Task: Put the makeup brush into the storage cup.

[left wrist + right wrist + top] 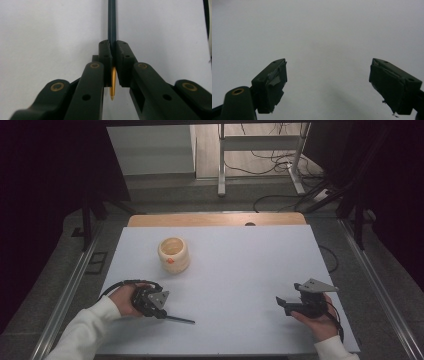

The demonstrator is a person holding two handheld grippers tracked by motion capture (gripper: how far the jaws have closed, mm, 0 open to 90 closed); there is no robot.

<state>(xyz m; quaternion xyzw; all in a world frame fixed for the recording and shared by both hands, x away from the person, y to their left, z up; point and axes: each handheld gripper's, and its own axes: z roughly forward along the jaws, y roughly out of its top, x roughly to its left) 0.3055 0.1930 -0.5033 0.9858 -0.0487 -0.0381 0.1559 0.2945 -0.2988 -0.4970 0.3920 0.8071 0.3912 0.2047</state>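
Left of frame, high view: my left gripper [161, 310] sits low on the white table [240, 270], lower left of the frame, clenched on a dark pencil [179, 319]. In the left gripper view the jaws are pinched on the shaft [111, 22], and the gold tip [112, 83] points back between the jaws toward the camera. The long end runs away from the jaws, lying at or just above the sheet; I cannot tell which.

Risk 1: the grip sits close to the tip end, so most of the pencil hangs out ahead of the pads. If I lift or swing quickly, I judge it could pivot in the jaws or slip out.

Risk 2: the wooden cup [173, 254] stands above the left gripper in the frame, apart from it. If the pencil goes there, a low approach could knock the cup with the long free end; it looks light and could tip or slide.

Middle of frame: bare table between the two grippers, wide room for travel.

Right of frame: my right gripper [284, 304] rests lower right, released, jaws standing wide with nothing between them in the right gripper view [327, 87]. It lies near the table's right and bottom edges; drifting right takes it off the sheet. The left hand [126, 299] is likewise close to the bottom edge.
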